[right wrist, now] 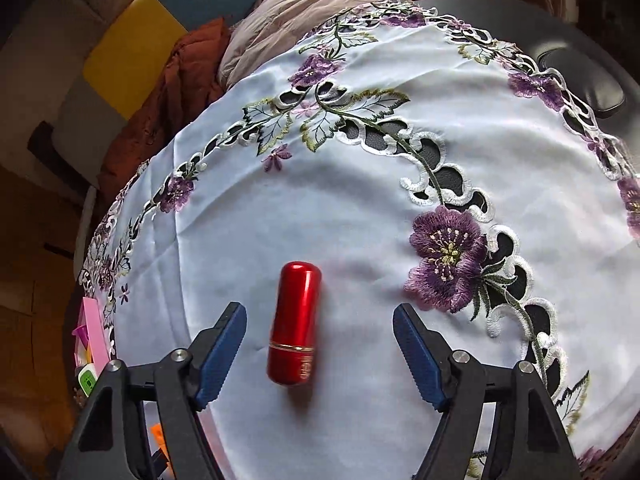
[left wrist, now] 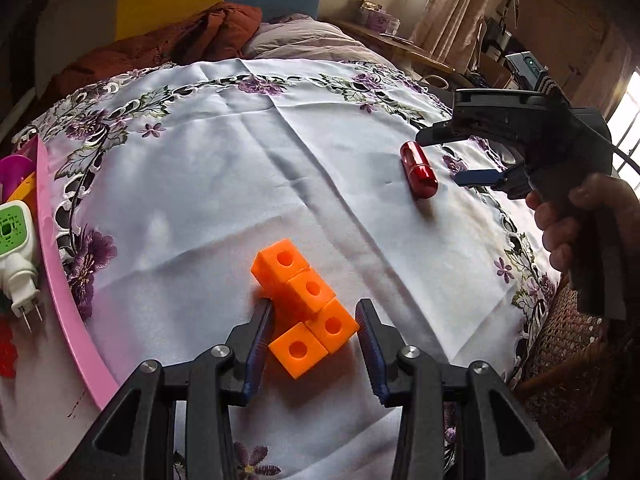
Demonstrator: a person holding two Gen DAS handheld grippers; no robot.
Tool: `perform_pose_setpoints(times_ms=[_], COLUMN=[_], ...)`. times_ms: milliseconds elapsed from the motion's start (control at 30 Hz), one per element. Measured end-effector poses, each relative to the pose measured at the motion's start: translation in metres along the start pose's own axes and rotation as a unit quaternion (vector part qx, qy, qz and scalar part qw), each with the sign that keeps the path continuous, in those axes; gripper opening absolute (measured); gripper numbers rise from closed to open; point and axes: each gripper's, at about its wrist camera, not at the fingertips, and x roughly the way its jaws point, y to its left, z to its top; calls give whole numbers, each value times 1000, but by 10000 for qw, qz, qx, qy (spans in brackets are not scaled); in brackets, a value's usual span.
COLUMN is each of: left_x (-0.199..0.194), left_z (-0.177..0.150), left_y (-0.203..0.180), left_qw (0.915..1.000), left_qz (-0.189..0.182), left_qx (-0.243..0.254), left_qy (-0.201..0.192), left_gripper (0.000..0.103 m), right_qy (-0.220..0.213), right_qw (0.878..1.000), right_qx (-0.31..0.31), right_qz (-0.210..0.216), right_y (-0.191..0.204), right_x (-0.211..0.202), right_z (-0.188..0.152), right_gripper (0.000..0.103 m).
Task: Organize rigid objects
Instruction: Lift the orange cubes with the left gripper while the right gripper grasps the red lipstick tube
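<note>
Tablecloth (left wrist: 224, 168): spread over table top, carries all items.
Block cluster (left wrist: 306, 306): on cloth, near edge, centre; sits betw. jaws of left gripper (left wrist: 316, 328), left pad at its side, right pad just off it.
Capsule-shaped tube (right wrist: 295, 330): lying flat on cloth, well apart from blocks, to their right & further back; betw. jaws of right gripper (right wrist: 320, 344), gaps both sides.
Tray (left wrist: 60, 264): left edge of table, w/ plug-in device (left wrist: 16, 248) inside.
Bedding (left wrist: 304, 36): behind table.
</note>
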Motion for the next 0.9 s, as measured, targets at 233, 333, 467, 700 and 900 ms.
perform_pose_setpoints(times_ms=[233, 333, 467, 700, 900], left_x=[-1, -2, -3, -4, -4], left_z=[-2, -4, -5, -7, -6], left_y=[3, 4, 6, 3, 2], left_qw=[9999, 9999, 9997, 9997, 9998], left_qz=[-64, -83, -114, -92, -21], left_qx=[-84, -114, -182, -217, -142], left_qy=[-42, -57, -62, -93, -122], left_gripper=[42, 42, 42, 42, 42], right_qy=[-245, -206, 40, 215, 313], right_qw=[9990, 9974, 9926, 9717, 9741], right_qx=[-359, -686, -1176, -2267, -2191], right_qz=[-69, -117, -309, -624, -462], right_y=[21, 42, 69, 96, 89], right_x=[-4, 4, 30, 53, 55], right_z=[2, 4, -1, -23, -21], right_gripper=[76, 75, 47, 27, 28])
